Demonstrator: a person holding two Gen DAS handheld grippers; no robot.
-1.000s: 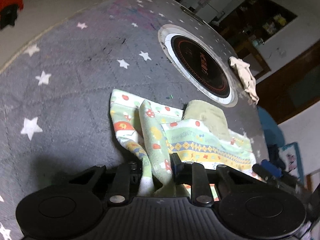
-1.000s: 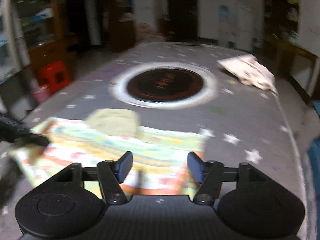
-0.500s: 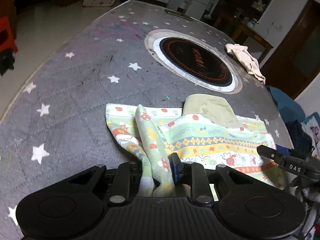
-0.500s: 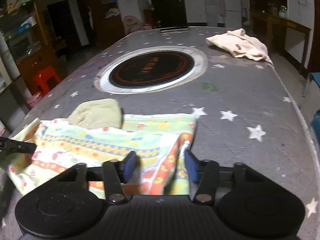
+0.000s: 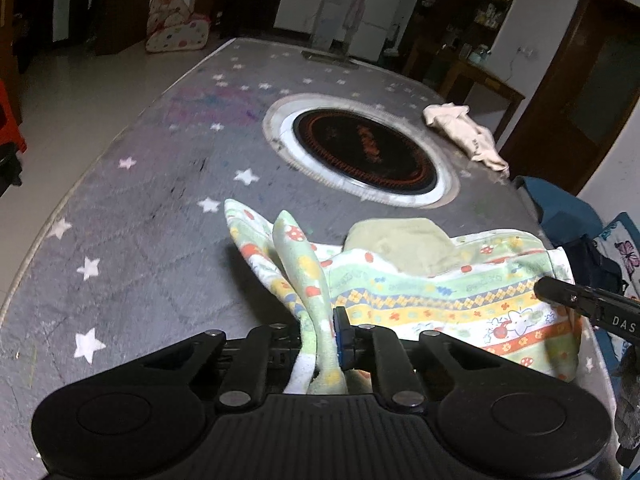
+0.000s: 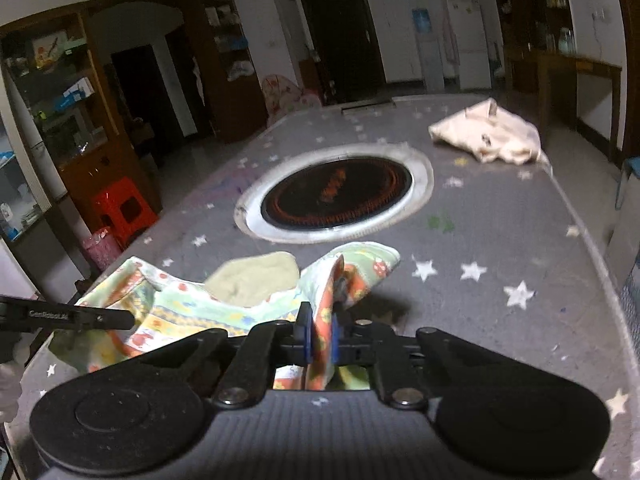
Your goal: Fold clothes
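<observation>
A small patterned green garment (image 5: 432,292) with mushroom and flower prints and an olive collar (image 5: 404,248) lies on the grey star-print table cover (image 5: 140,220). My left gripper (image 5: 322,330) is shut on a bunched corner of it. My right gripper (image 6: 320,334) is shut on the opposite corner, which is lifted off the table; the garment (image 6: 192,308) sags between them. The right gripper's finger shows at the right edge of the left wrist view (image 5: 576,300). The left one shows at the left of the right wrist view (image 6: 80,316).
A round black induction hob (image 5: 360,152) with a silver ring is set in the table's middle. A cream garment (image 5: 464,132) lies crumpled at the far right corner. A red stool (image 6: 120,208) stands left of the table. Blue items (image 5: 560,208) stand off its right edge.
My right gripper has closed on the garment's right corner and lifted it. My left gripper stays shut on the left corner and has risen, so more of the room shows.
</observation>
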